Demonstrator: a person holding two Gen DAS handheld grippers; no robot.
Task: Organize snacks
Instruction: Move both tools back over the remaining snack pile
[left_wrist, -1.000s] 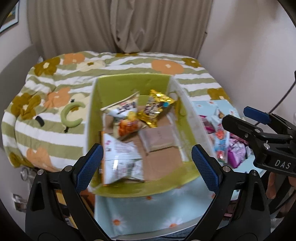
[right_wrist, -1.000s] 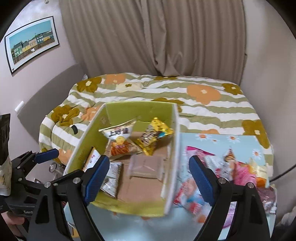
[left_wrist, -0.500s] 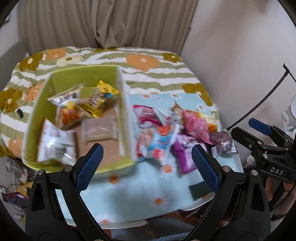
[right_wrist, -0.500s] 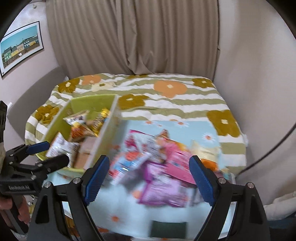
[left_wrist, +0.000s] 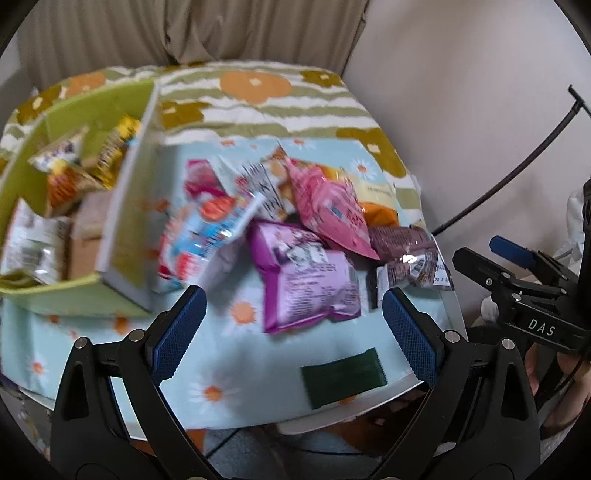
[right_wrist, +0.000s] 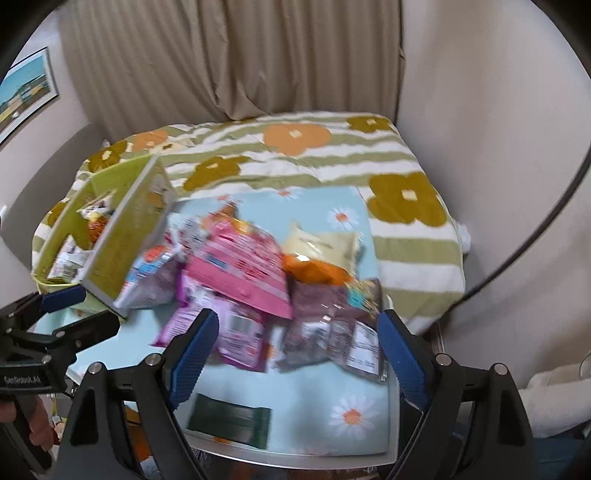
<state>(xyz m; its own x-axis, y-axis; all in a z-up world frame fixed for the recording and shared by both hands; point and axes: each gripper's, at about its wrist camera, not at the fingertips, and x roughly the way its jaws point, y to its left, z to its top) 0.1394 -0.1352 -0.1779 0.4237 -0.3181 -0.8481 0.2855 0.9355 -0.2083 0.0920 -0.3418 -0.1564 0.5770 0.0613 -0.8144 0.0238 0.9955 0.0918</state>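
A pile of snack packets lies on the table's light-blue daisy cloth (left_wrist: 236, 350): a purple bag (left_wrist: 306, 284), a pink bag (left_wrist: 332, 210), a blue-and-red packet (left_wrist: 207, 229) and a maroon packet (left_wrist: 402, 240). A flat dark green bar (left_wrist: 343, 373) lies alone near the front edge. The green box (left_wrist: 122, 295) at the left holds several snacks. My left gripper (left_wrist: 291, 295) hangs open and holds nothing above the purple bag. My right gripper (right_wrist: 297, 317) is open too, over the purple bag (right_wrist: 240, 332) and maroon packet (right_wrist: 325, 317), holding nothing.
Behind the table is a bed with a striped flower blanket (right_wrist: 295, 147), with curtains beyond it. A wall and a black cable (left_wrist: 517, 173) close off the right. Orange (right_wrist: 314, 269) and cream (right_wrist: 321, 243) bags lie at the back of the pile. Each gripper shows at the edge of the other's view.
Both grippers have swung to the right and lower, from over the green box to over the snack pile. Their jaws stayed open and hold nothing.
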